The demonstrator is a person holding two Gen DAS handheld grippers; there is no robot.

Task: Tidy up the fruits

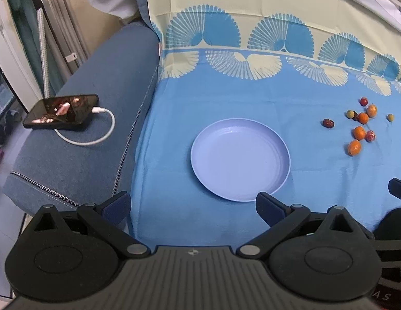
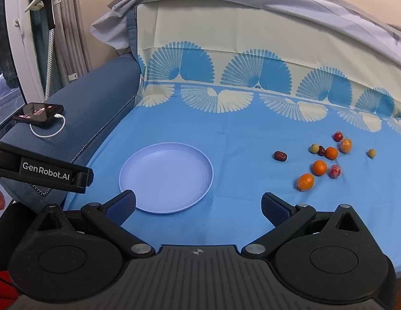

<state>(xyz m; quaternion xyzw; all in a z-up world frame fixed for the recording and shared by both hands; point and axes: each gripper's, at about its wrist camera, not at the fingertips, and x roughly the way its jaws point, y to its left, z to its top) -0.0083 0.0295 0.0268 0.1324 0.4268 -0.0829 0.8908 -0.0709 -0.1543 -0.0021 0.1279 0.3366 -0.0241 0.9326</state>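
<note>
Both the left gripper [image 1: 192, 205] and the right gripper [image 2: 197, 205] hang wide apart and empty above the blue cloth [image 2: 239, 134], the bare plate [image 2: 166, 177] near them and the small fruits [image 2: 322, 159] scattered off to its right.

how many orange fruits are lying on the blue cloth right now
4, all right of the plate: nearest one, one behind it, one mid-cluster, one farthest back.

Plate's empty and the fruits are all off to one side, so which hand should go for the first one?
Right, probably. The fruits lie right of the plate, nearer the open right tool. The left tool, also open and empty, sits beyond the plate's other side.
</note>
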